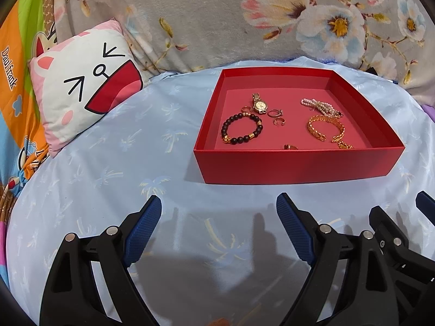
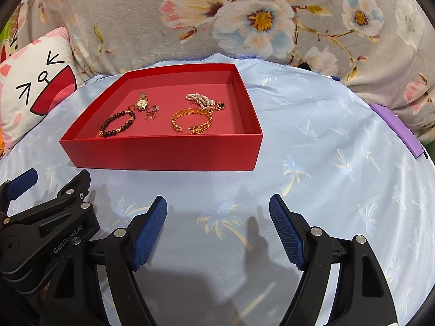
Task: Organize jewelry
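Note:
A shallow red box sits on the pale blue sheet. Inside lie a gold watch, a dark bead bracelet, a gold cuff bracelet, a pearl strand and several small rings. My left gripper is open and empty, just in front of the box's near wall. My right gripper is open and empty, in front of the box's right corner. Each gripper shows at the edge of the other's view.
A white and pink cat-face pillow lies left of the box. A grey floral blanket rises behind it. A purple flat object lies at the sheet's right edge. A colourful cloth is at far left.

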The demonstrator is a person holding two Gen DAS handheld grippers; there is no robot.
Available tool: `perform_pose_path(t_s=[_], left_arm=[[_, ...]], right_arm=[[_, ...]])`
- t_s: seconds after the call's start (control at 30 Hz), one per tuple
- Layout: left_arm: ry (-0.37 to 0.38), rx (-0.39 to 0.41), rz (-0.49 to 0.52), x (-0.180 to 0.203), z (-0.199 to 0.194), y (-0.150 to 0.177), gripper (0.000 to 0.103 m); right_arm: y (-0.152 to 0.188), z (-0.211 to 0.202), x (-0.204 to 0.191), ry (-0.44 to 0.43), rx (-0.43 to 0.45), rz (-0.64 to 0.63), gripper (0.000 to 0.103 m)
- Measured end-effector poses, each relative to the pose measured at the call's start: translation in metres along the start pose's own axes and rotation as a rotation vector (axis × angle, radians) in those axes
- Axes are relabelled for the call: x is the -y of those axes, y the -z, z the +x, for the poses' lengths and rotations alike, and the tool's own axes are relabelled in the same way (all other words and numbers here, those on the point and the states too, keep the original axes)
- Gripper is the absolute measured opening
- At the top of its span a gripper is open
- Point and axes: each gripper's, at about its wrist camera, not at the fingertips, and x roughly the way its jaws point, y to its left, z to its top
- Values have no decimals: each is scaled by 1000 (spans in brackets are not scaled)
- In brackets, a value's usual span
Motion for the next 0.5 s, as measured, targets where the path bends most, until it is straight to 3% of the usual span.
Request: perform_pose_path(t_s=[0.5], left_arm=[[-2, -1, 3, 1, -1, -1, 84]], right_arm=[[0, 0, 0, 3, 1, 1, 76]])
